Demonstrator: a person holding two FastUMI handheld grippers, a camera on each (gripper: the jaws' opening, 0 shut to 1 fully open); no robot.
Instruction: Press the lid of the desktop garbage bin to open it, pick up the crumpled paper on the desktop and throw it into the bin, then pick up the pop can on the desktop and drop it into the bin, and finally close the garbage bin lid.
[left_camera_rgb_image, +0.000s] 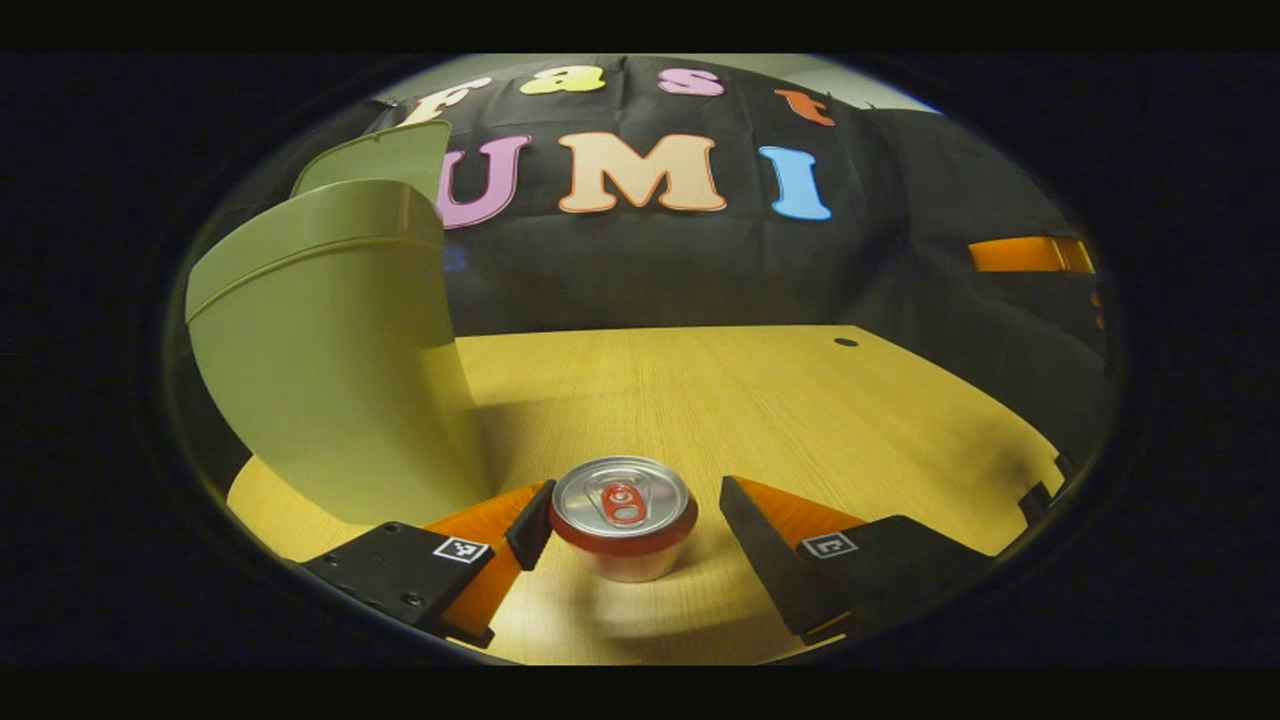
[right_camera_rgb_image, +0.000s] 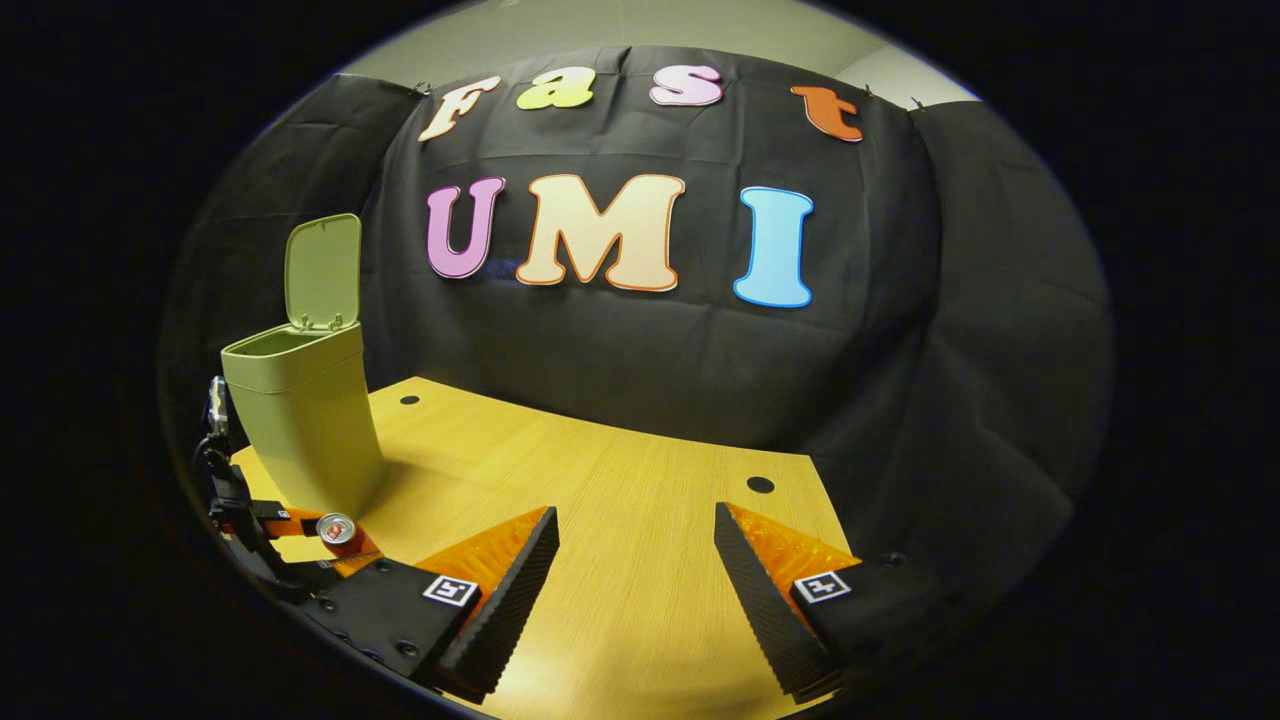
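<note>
Left gripper view: your left tongs (left_camera_rgb_image: 625, 525) spread wide around the upright pop can (left_camera_rgb_image: 624, 515) — no finger touching it.
Bin (left_camera_rgb_image: 330, 370): just beside, lid (right_camera_rgb_image: 322, 271) raised.
Right gripper view: right tongs (right_camera_rgb_image: 632, 585) released over bare desk (right_camera_rgb_image: 620, 480) — can well apart.

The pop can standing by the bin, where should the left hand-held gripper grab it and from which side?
Grip the pop can on its round side wall below the top rim, coming in level from the front as the left hand-held gripper already does. It stands upright between the open fingers, apart from the bin, so a finger probably fits on each side.
</note>
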